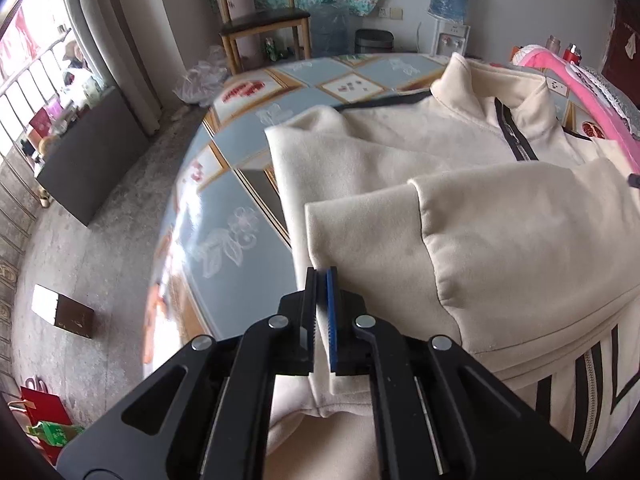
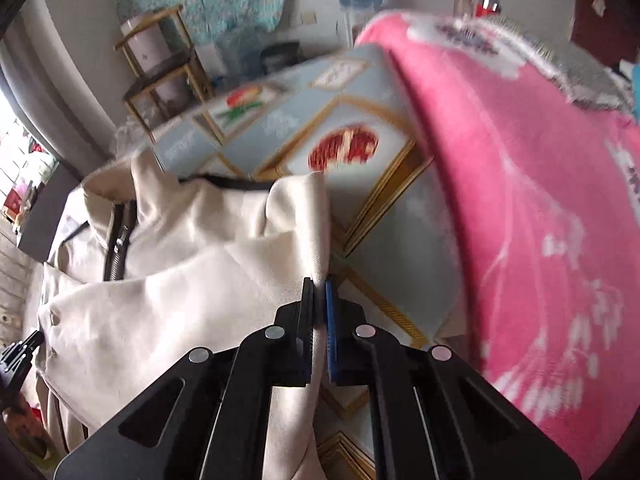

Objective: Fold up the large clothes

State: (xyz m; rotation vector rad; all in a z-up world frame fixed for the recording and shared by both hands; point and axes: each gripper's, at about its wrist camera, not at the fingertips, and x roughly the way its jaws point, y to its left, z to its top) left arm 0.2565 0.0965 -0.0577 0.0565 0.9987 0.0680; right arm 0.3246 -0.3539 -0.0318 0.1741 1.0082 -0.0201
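Note:
A cream zip-up jacket (image 1: pixel 460 184) with black trim lies on the patterned table, collar at the far side, one sleeve folded across its chest. My left gripper (image 1: pixel 321 280) is shut on the jacket's left edge, fabric pinched between the pads. In the right wrist view the same jacket (image 2: pixel 180 280) lies to the left, and my right gripper (image 2: pixel 319 288) is shut on its right edge, which rises in a fold. The left gripper's tip (image 2: pixel 24 348) shows at the far left edge of the right wrist view.
The table (image 1: pixel 240 152) has a blue and gold tiled cloth. A pink towel (image 2: pixel 520 200) lies on the table right of the jacket. A wooden chair (image 1: pixel 260 20), water bottles and a dispenser (image 1: pixel 450 12) stand behind. The floor lies to the left.

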